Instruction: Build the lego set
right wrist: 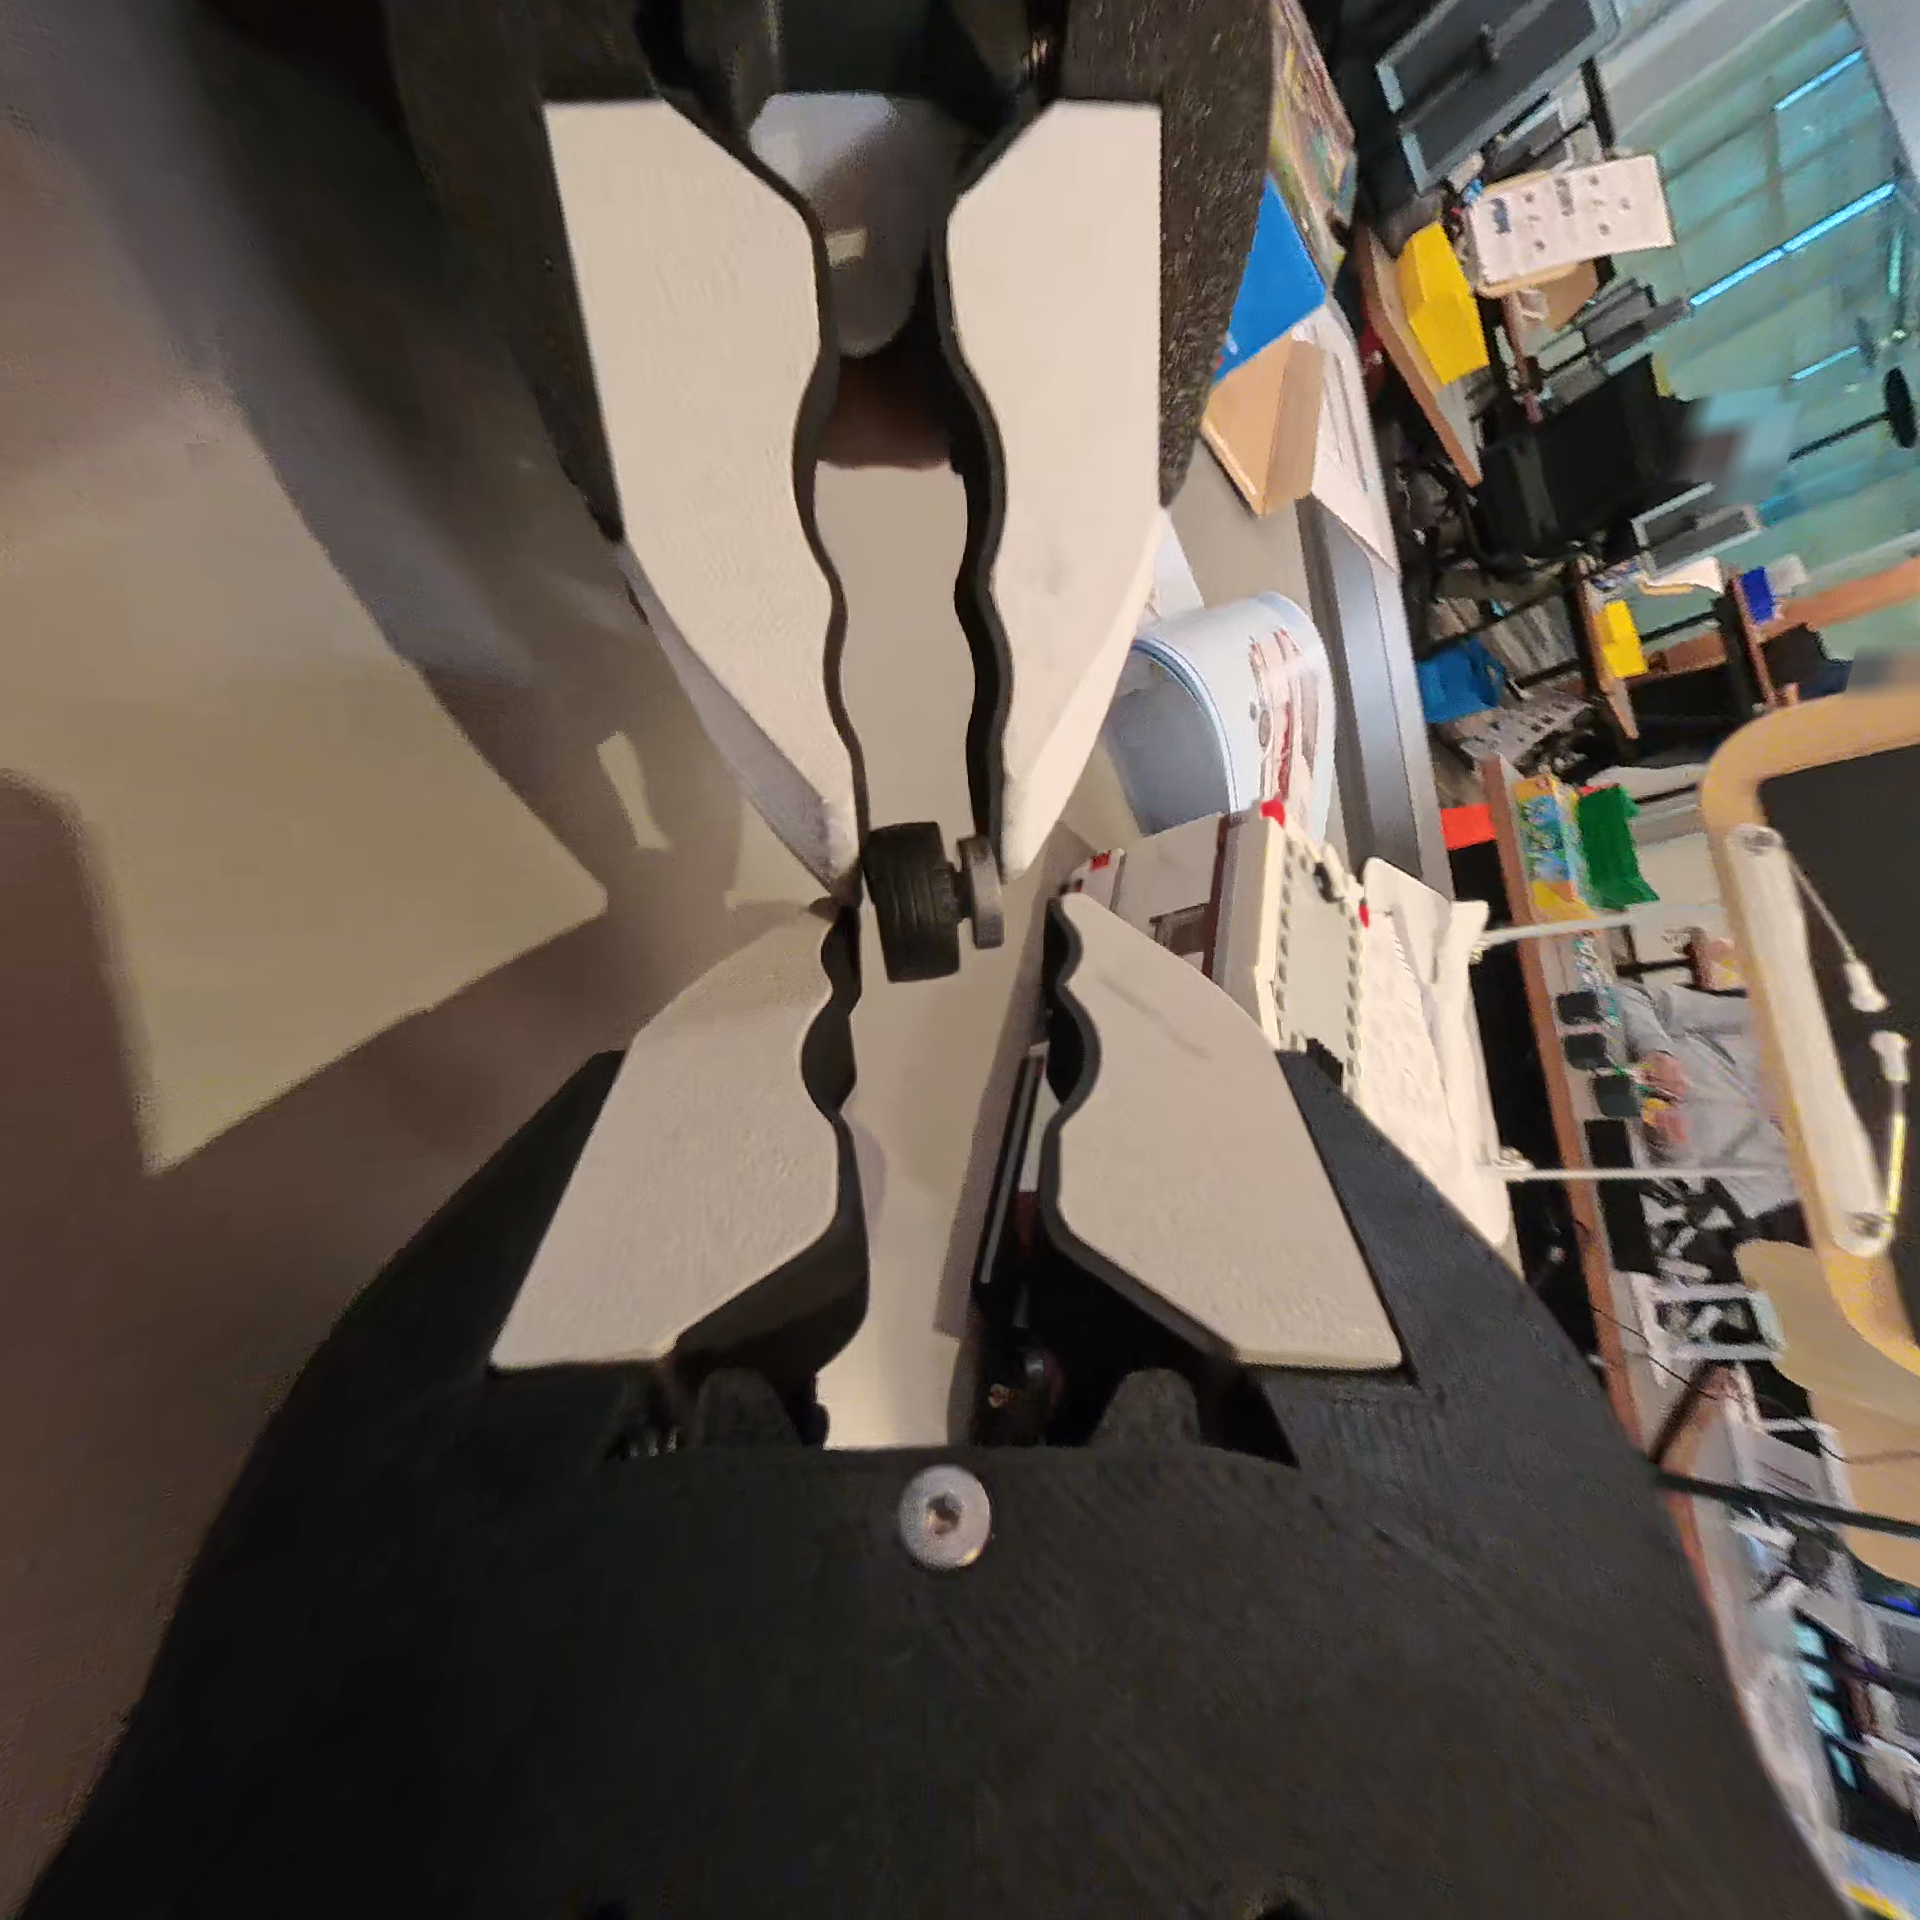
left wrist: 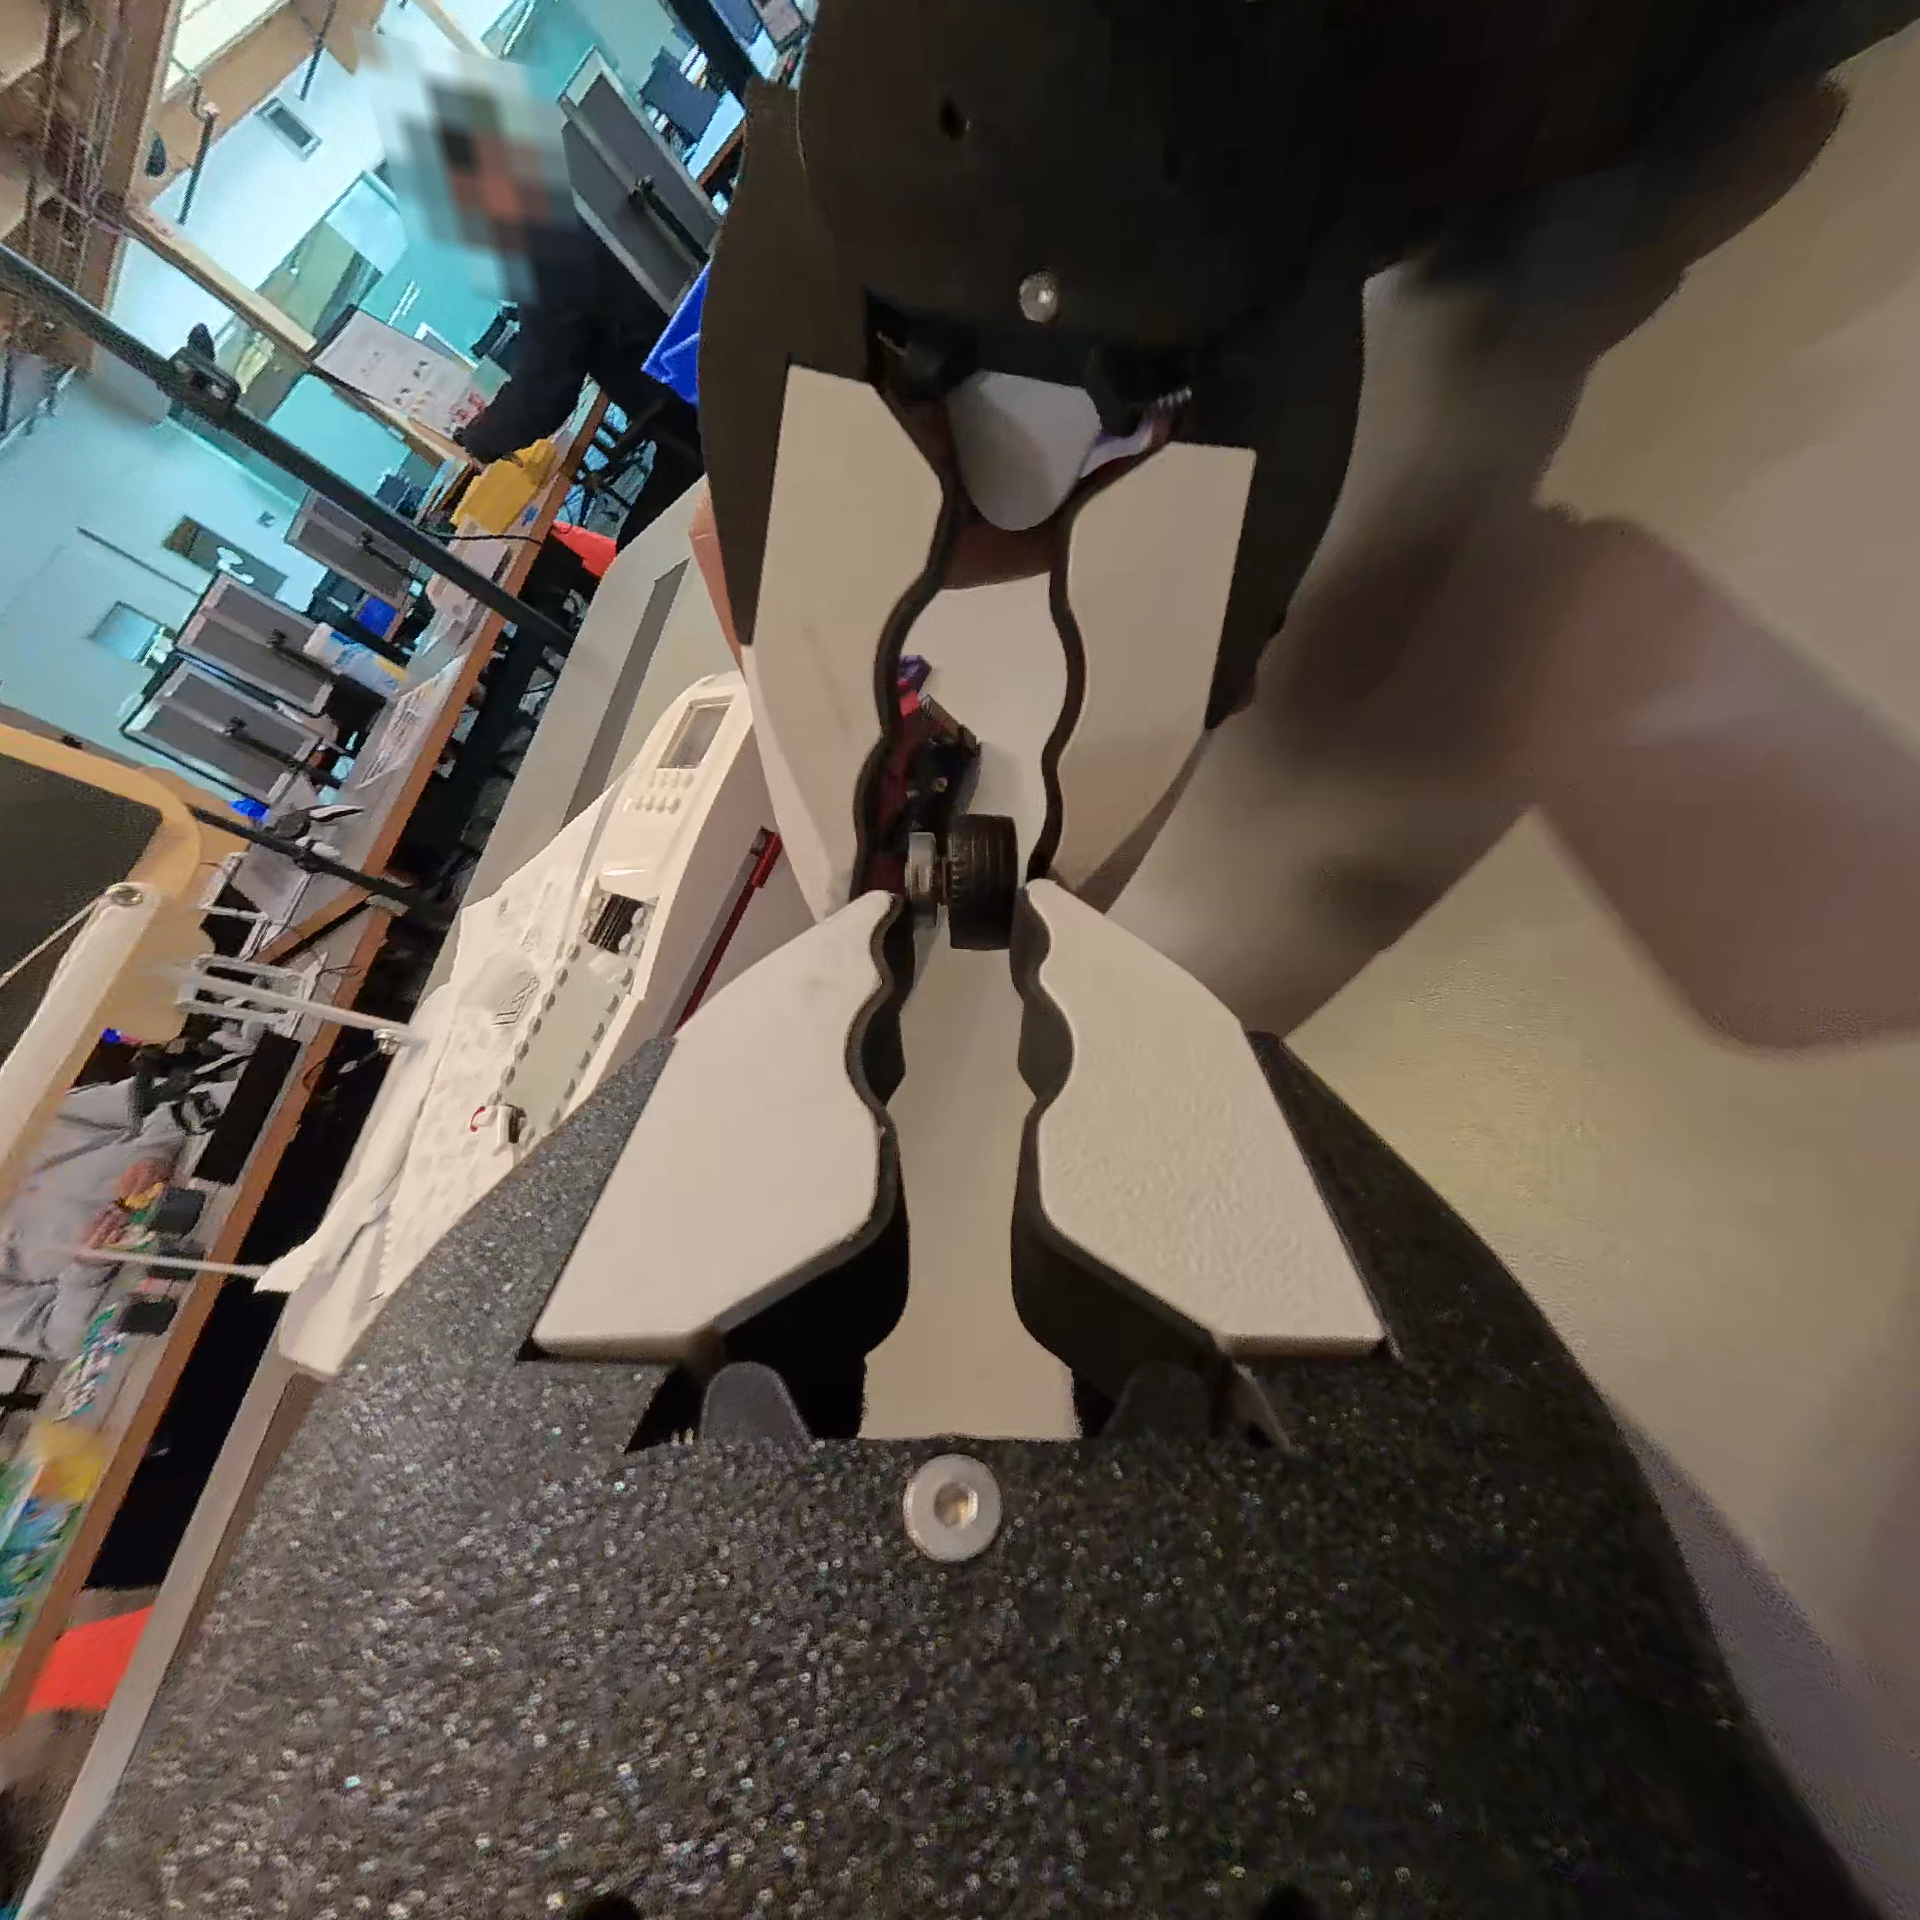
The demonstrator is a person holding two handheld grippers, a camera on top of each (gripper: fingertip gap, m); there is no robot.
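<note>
The two grippers meet tip to tip, so each blocks the way straight ahead of the other. A small black wheel on a grey hub fills the gap at the left gripper tips. Left of it a white brick model crowds the tabletop; right of it the pale tabletop lies bare.

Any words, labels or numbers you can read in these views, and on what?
None legible.
White printed sheet: too small to read.
White tub, red print on its side: blurred.
Paper sheet on the bench: too small.
White device's screen: blurred.
</note>
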